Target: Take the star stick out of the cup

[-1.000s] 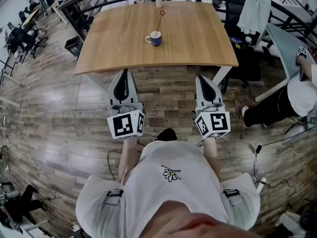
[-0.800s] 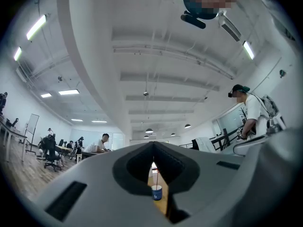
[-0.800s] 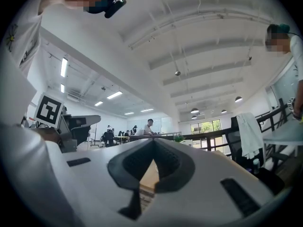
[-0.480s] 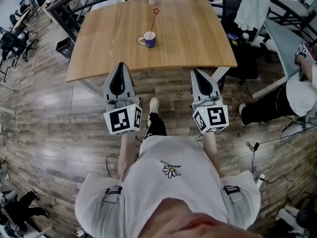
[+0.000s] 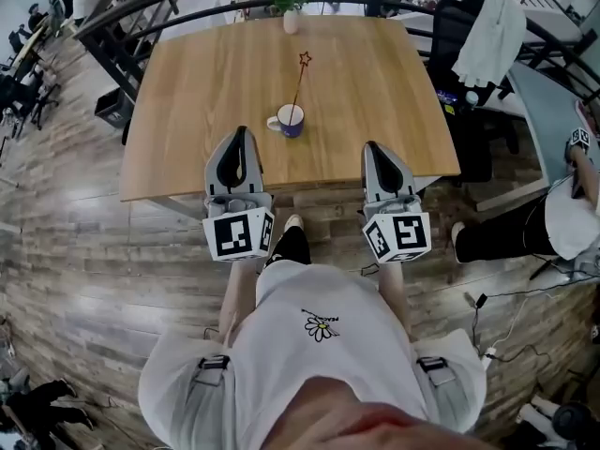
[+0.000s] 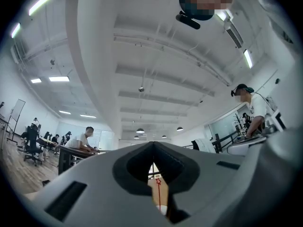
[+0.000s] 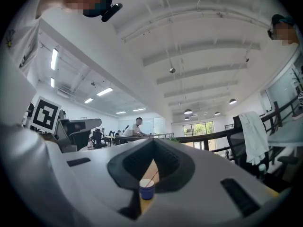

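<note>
Both the left tongs (image 5: 241,131) and right tongs (image 5: 372,146) are hovering clenched and empty over the near edge of the counter (image 5: 187,92), probably lining up, while the star stick (image 5: 299,81) is leaning in the cup (image 5: 290,120) just ahead, between them.

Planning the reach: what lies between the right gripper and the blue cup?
Nothing but bare wooden tabletop separates the right gripper from the blue cup, as the head view shows.
</note>
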Motion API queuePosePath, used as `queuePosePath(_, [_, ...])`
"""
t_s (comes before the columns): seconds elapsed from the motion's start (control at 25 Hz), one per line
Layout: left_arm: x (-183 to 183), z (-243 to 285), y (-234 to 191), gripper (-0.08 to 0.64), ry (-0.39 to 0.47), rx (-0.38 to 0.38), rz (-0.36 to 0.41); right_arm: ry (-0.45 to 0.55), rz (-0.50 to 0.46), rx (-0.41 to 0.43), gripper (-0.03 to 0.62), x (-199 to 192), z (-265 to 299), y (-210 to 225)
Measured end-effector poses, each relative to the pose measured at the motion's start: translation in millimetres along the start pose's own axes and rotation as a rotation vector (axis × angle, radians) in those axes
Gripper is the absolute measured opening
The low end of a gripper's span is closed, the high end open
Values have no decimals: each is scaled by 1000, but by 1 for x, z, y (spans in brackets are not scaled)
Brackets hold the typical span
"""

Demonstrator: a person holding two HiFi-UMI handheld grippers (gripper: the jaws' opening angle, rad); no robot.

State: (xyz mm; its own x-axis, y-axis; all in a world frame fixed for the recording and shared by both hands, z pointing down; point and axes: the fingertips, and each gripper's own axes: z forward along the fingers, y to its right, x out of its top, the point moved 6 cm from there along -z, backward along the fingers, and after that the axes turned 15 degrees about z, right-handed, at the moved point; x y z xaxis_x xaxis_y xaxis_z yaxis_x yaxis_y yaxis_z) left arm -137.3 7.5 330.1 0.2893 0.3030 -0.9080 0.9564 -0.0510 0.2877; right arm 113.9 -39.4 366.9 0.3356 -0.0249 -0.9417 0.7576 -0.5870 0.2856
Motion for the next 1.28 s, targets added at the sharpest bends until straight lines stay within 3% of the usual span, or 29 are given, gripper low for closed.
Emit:
queuePosePath(0.48, [-57, 168, -74, 17, -3, -85, -21, 3, -38, -57, 8, 0, 186, 14])
queuePosePath(0.76, [-89, 203, -77, 17, -59, -79, -59, -57, -61, -50, 9, -11, 229, 31])
queuePosePath(1.28, [-87, 229, -50, 17, -87, -36, -22, -55, -47, 27, 9, -1, 257, 65])
